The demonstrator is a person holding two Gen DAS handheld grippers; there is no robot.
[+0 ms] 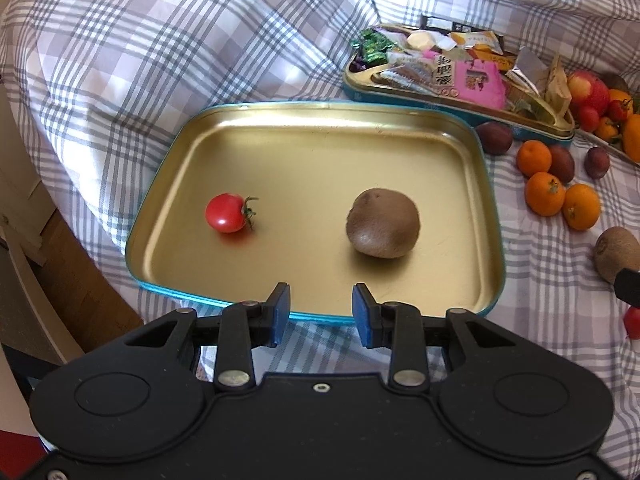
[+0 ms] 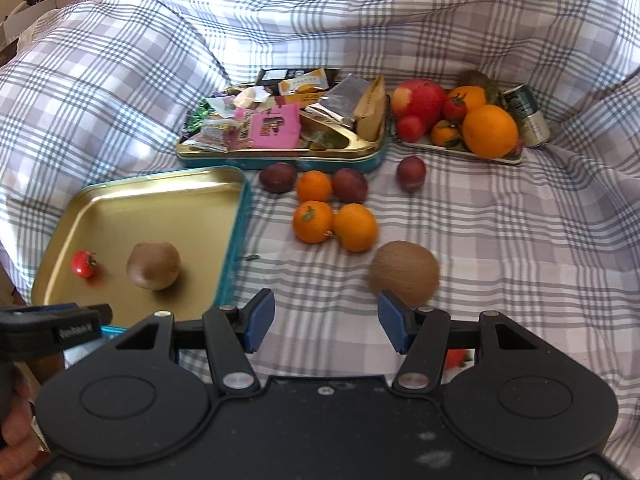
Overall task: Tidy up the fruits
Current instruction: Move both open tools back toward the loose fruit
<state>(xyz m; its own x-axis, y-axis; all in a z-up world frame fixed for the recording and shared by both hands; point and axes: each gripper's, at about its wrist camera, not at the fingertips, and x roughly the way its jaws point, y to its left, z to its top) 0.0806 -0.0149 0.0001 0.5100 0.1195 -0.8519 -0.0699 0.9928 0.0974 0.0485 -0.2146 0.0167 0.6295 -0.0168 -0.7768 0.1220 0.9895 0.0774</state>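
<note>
Fruit sorting on a bed under a grey-checked sheet (image 2: 500, 232).
We see kiwi (image 1: 383, 223) and tomato (image 1: 226, 213) in gold tray (image 1: 320, 136); loose kiwi (image 2: 403, 273) just beyond right tongs (image 2: 326, 322), half open, empty; left tongs (image 1: 320, 312) narrowly parted, empty.

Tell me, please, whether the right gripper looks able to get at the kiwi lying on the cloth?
Probably yes: the kiwi lies just ahead of the right gripper, whose jaws stand apart and empty, with only bare cloth between.
</note>
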